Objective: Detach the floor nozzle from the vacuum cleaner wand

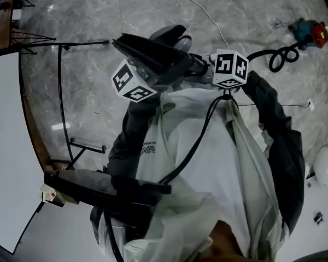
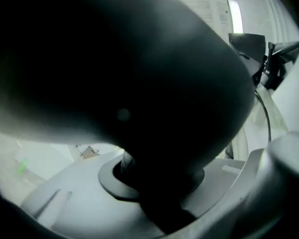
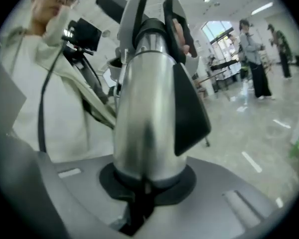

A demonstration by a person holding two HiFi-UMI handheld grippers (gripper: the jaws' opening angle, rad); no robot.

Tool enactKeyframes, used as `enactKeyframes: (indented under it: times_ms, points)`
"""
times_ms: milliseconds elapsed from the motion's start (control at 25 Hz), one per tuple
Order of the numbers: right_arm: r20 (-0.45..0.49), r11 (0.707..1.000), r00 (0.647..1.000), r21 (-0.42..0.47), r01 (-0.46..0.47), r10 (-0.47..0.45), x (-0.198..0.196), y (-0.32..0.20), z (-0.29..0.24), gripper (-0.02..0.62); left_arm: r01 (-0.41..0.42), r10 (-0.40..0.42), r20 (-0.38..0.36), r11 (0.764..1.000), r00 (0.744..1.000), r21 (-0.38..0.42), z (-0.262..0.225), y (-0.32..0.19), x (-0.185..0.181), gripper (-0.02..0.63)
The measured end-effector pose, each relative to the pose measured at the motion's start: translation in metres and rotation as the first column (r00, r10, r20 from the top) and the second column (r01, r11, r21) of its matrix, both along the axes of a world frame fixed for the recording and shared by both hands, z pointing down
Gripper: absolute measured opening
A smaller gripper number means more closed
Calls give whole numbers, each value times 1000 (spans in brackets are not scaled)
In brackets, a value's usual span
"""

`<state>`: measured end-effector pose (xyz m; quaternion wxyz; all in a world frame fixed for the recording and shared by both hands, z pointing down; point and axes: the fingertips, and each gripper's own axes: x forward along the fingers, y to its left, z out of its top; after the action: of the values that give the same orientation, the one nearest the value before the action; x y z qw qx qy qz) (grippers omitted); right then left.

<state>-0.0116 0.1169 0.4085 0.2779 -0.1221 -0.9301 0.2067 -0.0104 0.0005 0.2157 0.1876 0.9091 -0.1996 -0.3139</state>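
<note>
Head view: the two tools meet in the upper middle of the frame, above a marble floor. The left tongs (image 1: 153, 72) hold the dark floor nozzle (image 1: 147, 49), and the right tongs (image 1: 203, 64) come in from the right. A black stand (image 1: 60, 91) at left, a coiled black cable (image 1: 280, 56) and a red and teal tool (image 1: 310, 33) at upper right all lie well apart from the work. Only the person's pale coat (image 1: 197, 162) hangs close below.

Left gripper view: the nozzle (image 2: 114, 68) fills most of the frame. Its body drops between the left tongs (image 2: 159, 198), which are closed on it, partly spread by its bulk. It looks like rigid plastic, bulky but probably light, and best gripped at the neck.

Right gripper view: the right tongs (image 3: 142, 198) are nearly together, clamped on the silver wand (image 3: 144, 113). The smooth metal could slip under a pull. The black catch (image 3: 189, 108) on its side likely needs pressing first. People (image 3: 251, 59) stand far off at upper right.
</note>
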Motion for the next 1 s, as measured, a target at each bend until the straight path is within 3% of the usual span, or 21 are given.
enactKeyframes:
  times_ms: [80, 120, 200, 240, 320, 400, 440, 480, 520, 600, 720, 800, 880, 1000]
  points:
    - [11, 996, 998, -65, 63, -62, 8, 5, -5, 38, -10, 10, -7, 1000, 1000, -11, 2, 0, 6, 110]
    - [-4, 998, 999, -53, 39, -39, 8, 2, -3, 38, 16, -16, -9, 999, 1000, -38, 6, -4, 5, 107]
    - [-52, 996, 995, 44, -78, 81, 4, -12, 7, 37, 97, -97, 6, 990, 995, -99, 14, -13, 0, 95]
    - [-72, 981, 984, 115, -157, 166, 2, -20, 11, 37, 134, -131, 30, 983, 991, -128, 17, -17, -1, 86]
    - [-99, 908, 927, 263, -325, 361, 0, -40, 16, 37, 178, -165, 84, 968, 983, -179, 23, -26, -2, 89]
    - [-106, 800, 842, 392, -454, 529, 3, -58, 19, 37, 197, -175, 117, 957, 978, -215, 26, -33, -1, 91]
    - [-103, 760, 810, 432, -486, 577, 4, -64, 21, 37, 202, -177, 126, 954, 976, -222, 27, -35, -2, 91]
    - [-101, 742, 798, 450, -496, 595, 3, -65, 22, 37, 202, -177, 128, 954, 976, -221, 27, -35, -3, 92]
    - [-101, 749, 805, 448, -488, 585, 2, -63, 23, 37, 194, -170, 124, 958, 978, -211, 27, -32, -4, 92]
    - [-91, 812, 861, 395, -429, 500, -3, -53, 21, 37, 155, -139, 103, 973, 985, -168, 22, -24, -4, 92]
    - [-43, 932, 960, 254, -258, 277, -2, -32, 13, 38, 56, -53, 54, 997, 997, -53, 8, -8, 6, 89]
    - [0, 984, 994, 146, -106, 107, 5, -15, 7, 38, -20, 20, 22, 999, 1000, 32, 0, 5, 16, 89]
    - [17, 998, 1000, 56, 10, -11, 10, -2, 3, 38, -57, 57, 4, 996, 998, 62, -2, 12, 19, 87]
    - [-31, 999, 999, 40, -22, 24, 4, -4, 7, 37, -15, 15, -18, 1000, 1000, -5, 8, 4, 7, 86]
